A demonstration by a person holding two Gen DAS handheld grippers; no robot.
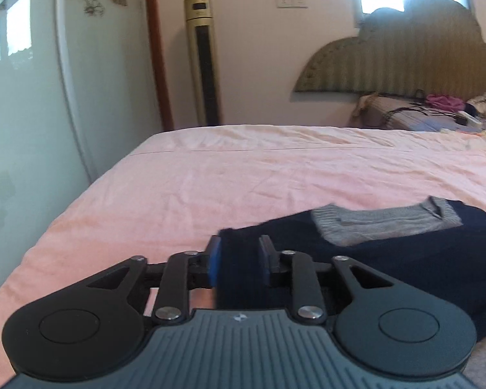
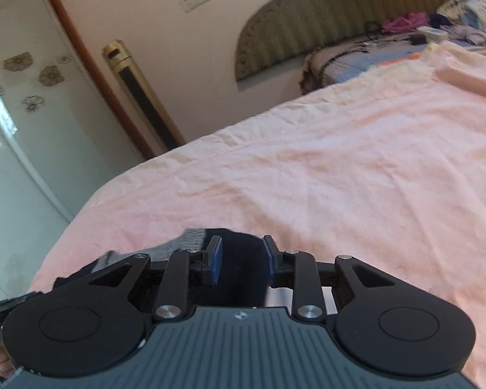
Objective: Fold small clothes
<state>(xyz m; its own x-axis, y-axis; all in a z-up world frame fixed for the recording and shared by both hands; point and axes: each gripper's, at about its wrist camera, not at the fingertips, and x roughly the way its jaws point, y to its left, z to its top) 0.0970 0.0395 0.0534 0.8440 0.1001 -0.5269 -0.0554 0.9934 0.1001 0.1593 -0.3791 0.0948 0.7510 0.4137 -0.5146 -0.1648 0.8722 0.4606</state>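
A small dark navy garment (image 1: 405,259) with a grey knit sleeve or cuff (image 1: 385,223) folded across it lies at the near edge of the pink bed sheet (image 1: 243,178). My left gripper (image 1: 239,264) is shut on the garment's left edge, its blue pads (image 1: 214,264) pressing the navy fabric. In the right wrist view my right gripper (image 2: 242,261) is shut on another navy edge of the garment (image 2: 241,259), with the grey knit part (image 2: 184,243) just to its left. Most of the garment is hidden under the right gripper body.
The bed's left edge (image 1: 90,201) drops off beside a white wardrobe (image 1: 26,97). A gold tower fan (image 1: 204,61) stands by the wall. A pile of clothes and cables (image 1: 444,110) lies near the padded headboard (image 1: 405,58) at far right.
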